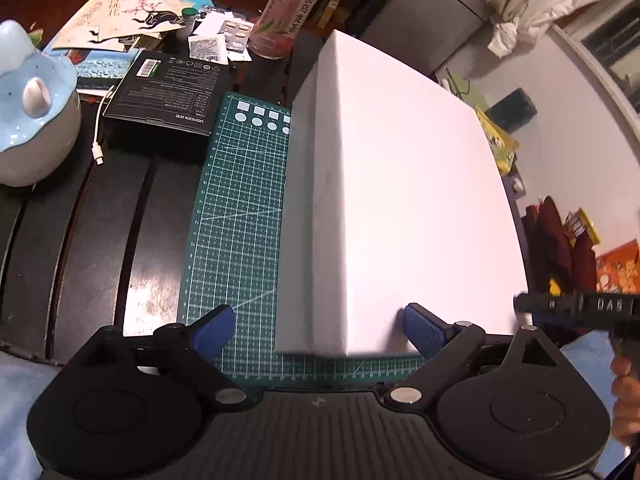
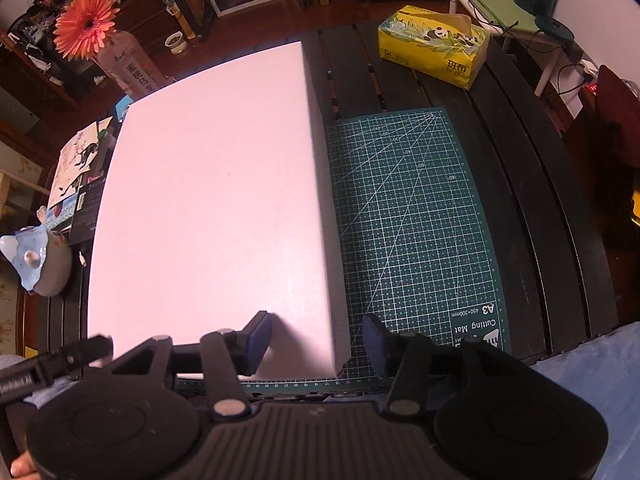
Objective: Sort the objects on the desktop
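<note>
**White box down on mat, clutter left unsorted**

Left gripper (image 1: pixel 318 330): jaws spread wide, released. Near left corner of the white box (image 1: pixel 400 184) sits between the blue pads (image 1: pixel 218 330), neither pad seen pressing on it; left pad apart from the box wall over the green mat (image 1: pixel 240 208), right pad over the lid near its front edge. Contact there too hard to tell.

Far left of this gripper: blue-lidded ceramic jar (image 1: pixel 32 112). Ahead and left: white cable (image 1: pixel 102 128), black carton (image 1: pixel 168 92), loose papers (image 1: pixel 120 16), pill strips (image 1: pixel 236 32), tall bottle (image 1: pixel 296 4). None gathered or stacked; judged still to sort.

Right gripper (image 2: pixel 316 346): jaws part open, released. Left pad over the lid, right pad off to the side over the mat, gap showing between it and the box wall. Box's near right corner straddled, not clamped. No earlier view, so no word on motion.

Ahead and right of this gripper: bare mat, then a yellow tissue pack (image 2: pixel 434 46) well beyond on the dark table (image 2: pixel 540 208). Far left: orange flower (image 2: pixel 86 30) in the bottle.

Judgement: box appears set down flat on the mat, both grips off it. If that was the placing step, it looks finished. Small items to the left untouched; bulk of sorting likely remains. Box contents hidden, lid closed.
</note>
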A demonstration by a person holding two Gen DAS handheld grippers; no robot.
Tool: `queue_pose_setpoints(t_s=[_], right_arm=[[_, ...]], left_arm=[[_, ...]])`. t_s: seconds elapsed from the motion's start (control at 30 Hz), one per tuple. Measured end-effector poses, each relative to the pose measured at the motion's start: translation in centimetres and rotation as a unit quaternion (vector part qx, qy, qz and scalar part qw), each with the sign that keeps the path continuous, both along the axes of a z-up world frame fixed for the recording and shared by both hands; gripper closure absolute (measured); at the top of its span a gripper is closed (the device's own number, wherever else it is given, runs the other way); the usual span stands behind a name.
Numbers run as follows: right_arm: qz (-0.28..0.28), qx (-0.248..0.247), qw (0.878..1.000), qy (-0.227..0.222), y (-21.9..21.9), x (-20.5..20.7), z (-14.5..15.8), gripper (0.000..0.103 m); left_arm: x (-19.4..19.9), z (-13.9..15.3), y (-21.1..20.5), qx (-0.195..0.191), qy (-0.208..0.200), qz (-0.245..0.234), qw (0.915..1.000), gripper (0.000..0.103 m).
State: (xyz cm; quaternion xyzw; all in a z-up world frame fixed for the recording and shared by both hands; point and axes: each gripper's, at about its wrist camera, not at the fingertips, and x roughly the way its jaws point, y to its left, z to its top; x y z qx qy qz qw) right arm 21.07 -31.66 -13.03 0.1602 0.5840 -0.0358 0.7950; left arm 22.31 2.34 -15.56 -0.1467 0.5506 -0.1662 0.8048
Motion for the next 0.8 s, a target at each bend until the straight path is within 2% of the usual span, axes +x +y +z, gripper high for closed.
queue_pose_setpoints(t_s=[0.17, 0.3, 0.33, 0.4, 0.57, 0.7, 0.8], right_arm=[[0.0, -0.008, 1.0, -0.011, 0.3, -0.3, 0.1, 0.055], [0.0, -0.021, 0.999, -0.026, 0.7, -0.8, 0.2, 0.054], [-0.001, -0.02, 0.999, -0.029, 0.6, -0.9, 0.2, 0.054], [-0.006, -0.013, 0.999, -0.034, 0.4, -1.1, 0.1, 0.054], [-0.021, 0.022, 0.999, -0.043, -0.7, -1.6, -0.5, 0.054], [-0.021, 0.033, 0.998, -0.053, -1.0, -1.9, -0.8, 0.054], [-0.017, 0.026, 0.998, -0.059, -0.8, -2.1, -0.8, 0.054]], left_arm=[[-0.9, -0.3, -0.6, 0.003, 0.023, -0.01, 0.9997, 0.012], [-1.4, -1.8, -2.5, 0.094, 0.025, -0.007, 0.9953, 0.023], [-1.5, -2.0, -2.8, 0.091, 0.021, -0.013, 0.9955, 0.024], [-1.8, -1.4, -2.9, 0.06, 0.011, -0.025, 0.9978, 0.024], [-2.9, 1.9, -1.8, 0.004, -0.055, -0.026, 0.9981, 0.017], [-2.5, 2.7, -0.6, 0.0, -0.074, 0.003, 0.9972, 0.017], [-1.6, 2.1, 0.2, 0.002, -0.063, 0.019, 0.9979, 0.019]])
